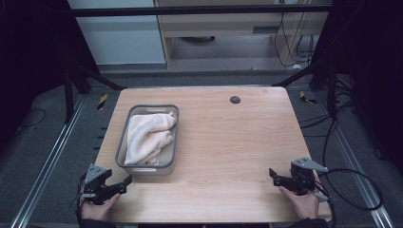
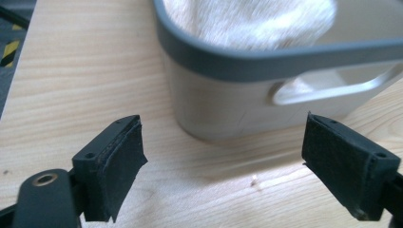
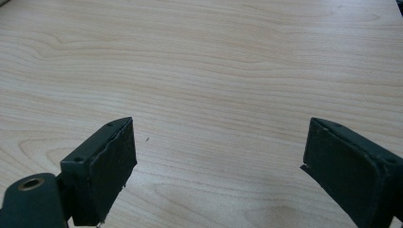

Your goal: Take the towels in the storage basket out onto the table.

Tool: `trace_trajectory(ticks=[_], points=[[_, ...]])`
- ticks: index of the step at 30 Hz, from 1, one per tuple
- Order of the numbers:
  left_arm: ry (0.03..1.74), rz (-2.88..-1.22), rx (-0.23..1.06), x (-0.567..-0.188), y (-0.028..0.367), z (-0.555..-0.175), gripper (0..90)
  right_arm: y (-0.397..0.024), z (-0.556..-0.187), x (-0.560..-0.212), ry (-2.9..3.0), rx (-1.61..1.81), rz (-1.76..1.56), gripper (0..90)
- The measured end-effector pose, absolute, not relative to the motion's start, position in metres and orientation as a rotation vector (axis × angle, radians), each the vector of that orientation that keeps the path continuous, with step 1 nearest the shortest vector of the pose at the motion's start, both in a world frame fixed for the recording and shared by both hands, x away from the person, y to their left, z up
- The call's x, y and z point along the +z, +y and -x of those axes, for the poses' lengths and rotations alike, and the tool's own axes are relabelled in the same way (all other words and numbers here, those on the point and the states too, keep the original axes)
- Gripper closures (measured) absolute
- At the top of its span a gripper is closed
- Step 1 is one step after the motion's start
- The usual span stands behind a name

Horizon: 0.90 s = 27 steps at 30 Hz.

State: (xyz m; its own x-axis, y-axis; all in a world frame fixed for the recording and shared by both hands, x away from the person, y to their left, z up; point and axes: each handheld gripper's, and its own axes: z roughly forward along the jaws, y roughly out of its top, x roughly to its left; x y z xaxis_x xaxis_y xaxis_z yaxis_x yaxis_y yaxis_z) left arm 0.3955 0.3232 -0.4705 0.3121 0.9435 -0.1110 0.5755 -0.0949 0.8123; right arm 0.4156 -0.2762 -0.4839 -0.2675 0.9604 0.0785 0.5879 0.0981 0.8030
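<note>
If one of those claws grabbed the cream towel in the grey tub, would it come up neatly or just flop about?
Probably flop: the towel lies in soft, rumpled folds, so it would likely sag and unfurl. Its fuzzy surface suggests it is light and not slippery. The tub looks thin-walled, so it might shift if the towel snags.

In the high view, the folds of the pale towel (image 1: pixel 148 137) cover most of the floor of the grey basket (image 1: pixel 122 142), and the basket's near wall hides whatever lies under the cloth. The person's forearms are cut off by the bottom edge, leaving little more than each hand. In the left hand-held gripper (image 2: pixel 223 156) view, the basket runs off the top and right edges, and the towel inside blurs to a white mass. The small dark round mark (image 1: pixel 235 99) near the desk's (image 1: pixel 228 156) far edge is too small to identify, perhaps a cable port. In the right hand-held gripper (image 3: pixel 218 166) view, both jaws are cropped at the bottom edge.
</note>
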Motion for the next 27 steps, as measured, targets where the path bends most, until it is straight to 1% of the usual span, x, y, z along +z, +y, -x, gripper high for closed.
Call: trace_trajectory(ticks=[7,12,17,27], points=[[1.383,-1.743,0.535,-0.464,0.325,-0.391,17.0,-0.273,-0.411,-0.483,1.923,1.062,-1.483,11.7],[1.379,-1.716,0.553,-0.456,0.328,-0.390,17.7,-0.270,-0.411,-0.483,1.917,1.065,-1.463,12.1],[1.361,-1.690,0.597,-0.448,0.330,-0.389,18.3,-0.270,-0.410,-0.483,1.917,1.048,-1.445,11.5],[1.338,-1.683,0.600,-0.433,0.329,-0.391,18.8,-0.270,-0.411,-0.485,1.928,1.013,-1.431,10.7]])
